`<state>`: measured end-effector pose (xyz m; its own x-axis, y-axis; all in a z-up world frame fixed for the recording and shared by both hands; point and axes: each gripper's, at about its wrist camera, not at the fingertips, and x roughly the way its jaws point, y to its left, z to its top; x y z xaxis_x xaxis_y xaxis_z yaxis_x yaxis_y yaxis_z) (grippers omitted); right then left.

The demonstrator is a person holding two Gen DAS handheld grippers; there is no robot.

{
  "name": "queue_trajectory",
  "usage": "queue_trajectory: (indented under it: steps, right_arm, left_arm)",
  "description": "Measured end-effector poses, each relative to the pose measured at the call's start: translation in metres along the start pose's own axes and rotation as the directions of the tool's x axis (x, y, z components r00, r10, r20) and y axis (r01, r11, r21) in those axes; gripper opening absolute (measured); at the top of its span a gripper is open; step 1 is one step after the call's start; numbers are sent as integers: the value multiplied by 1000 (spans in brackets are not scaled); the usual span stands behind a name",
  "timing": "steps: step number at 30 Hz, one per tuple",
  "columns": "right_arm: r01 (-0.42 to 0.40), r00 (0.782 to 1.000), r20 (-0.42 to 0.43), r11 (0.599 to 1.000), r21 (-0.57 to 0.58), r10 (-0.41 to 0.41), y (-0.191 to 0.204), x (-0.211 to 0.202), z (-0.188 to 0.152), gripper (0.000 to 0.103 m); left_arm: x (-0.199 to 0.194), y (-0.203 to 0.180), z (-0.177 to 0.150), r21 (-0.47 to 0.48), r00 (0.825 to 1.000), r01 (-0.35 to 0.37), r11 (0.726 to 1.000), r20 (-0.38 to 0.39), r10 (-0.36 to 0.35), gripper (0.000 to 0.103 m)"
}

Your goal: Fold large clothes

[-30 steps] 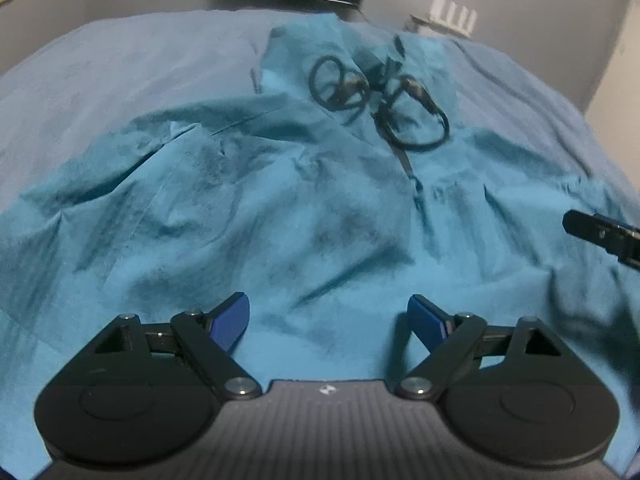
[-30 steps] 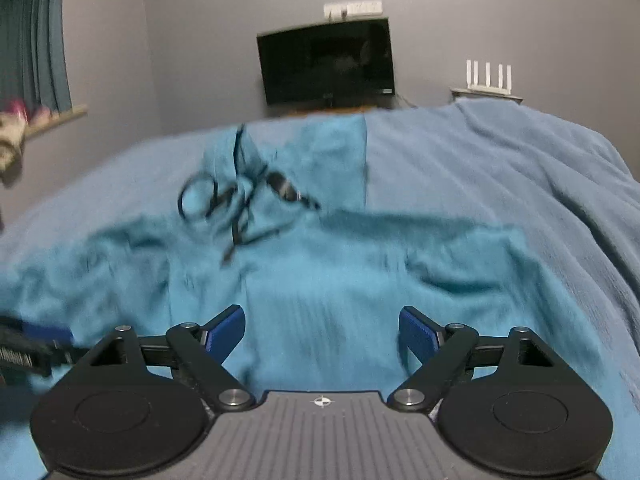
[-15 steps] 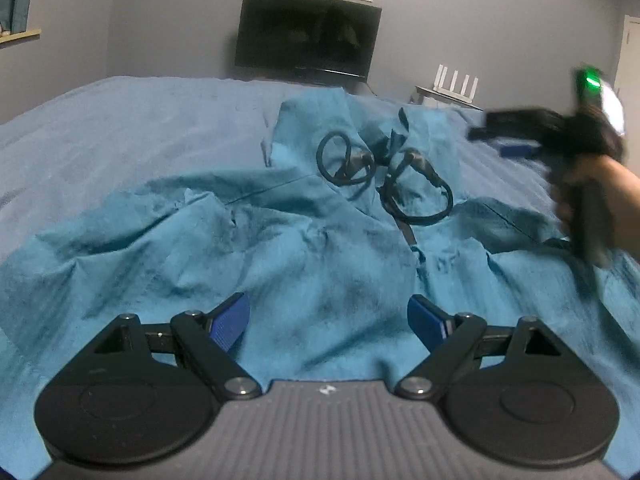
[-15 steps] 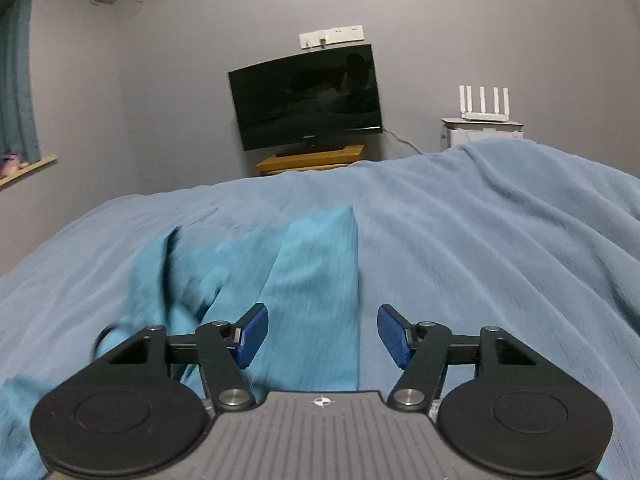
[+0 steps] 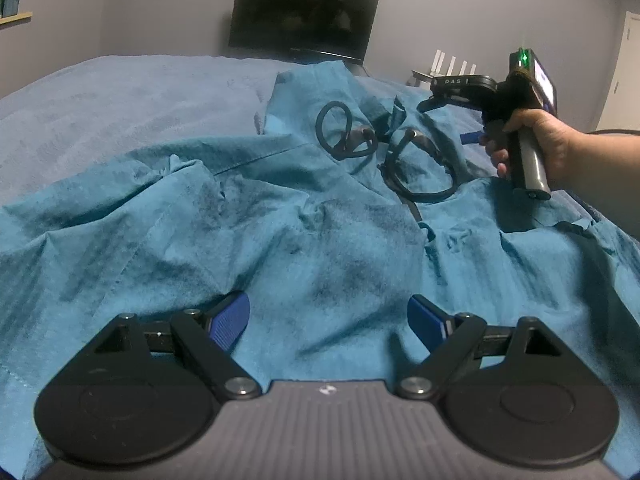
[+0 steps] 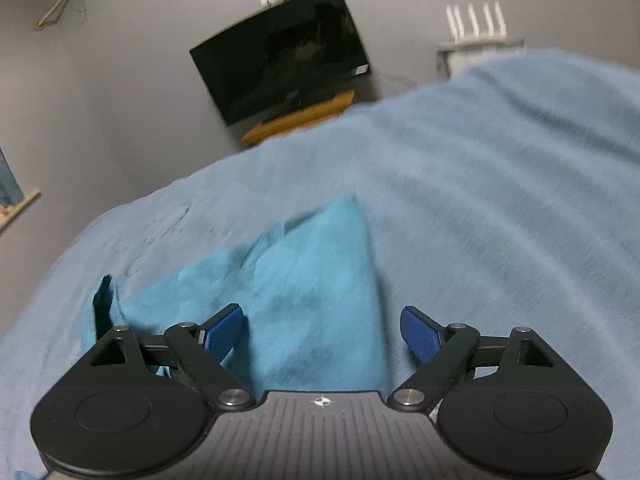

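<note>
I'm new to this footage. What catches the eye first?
A crumpled teal garment sprawls across the blue bed, black cord loops lying on its far part. At right, a hand holds the right hand-held gripper over the garment's far corner, jaws opening, nothing gripped.

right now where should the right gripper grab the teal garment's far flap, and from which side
Probably the teal garment flap's straight right-hand edge, near its far corner. That edge lies flat on the blue blanket with bare bedding beside it, so the right gripper, jaws opening with nothing between them, can come in from the right and close over a single layer, clear of the black drawstrings.
</note>
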<state>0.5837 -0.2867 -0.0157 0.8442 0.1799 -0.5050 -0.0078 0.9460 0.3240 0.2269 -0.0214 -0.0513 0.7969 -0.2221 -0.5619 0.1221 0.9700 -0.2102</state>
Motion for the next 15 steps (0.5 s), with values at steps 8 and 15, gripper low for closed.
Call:
queue_trajectory:
  steps: [8, 15]
  right_arm:
    - [-62, 992, 101, 992, -108, 73, 20, -31, -5, 13]
    - [-125, 957, 215, 947, -297, 194, 54, -120, -16, 9]
  left_arm:
    - [3, 2, 2, -12, 1000, 7, 1000, -7, -7, 86]
    - [2, 5, 5, -25, 1000, 9, 1000, -15, -9, 86]
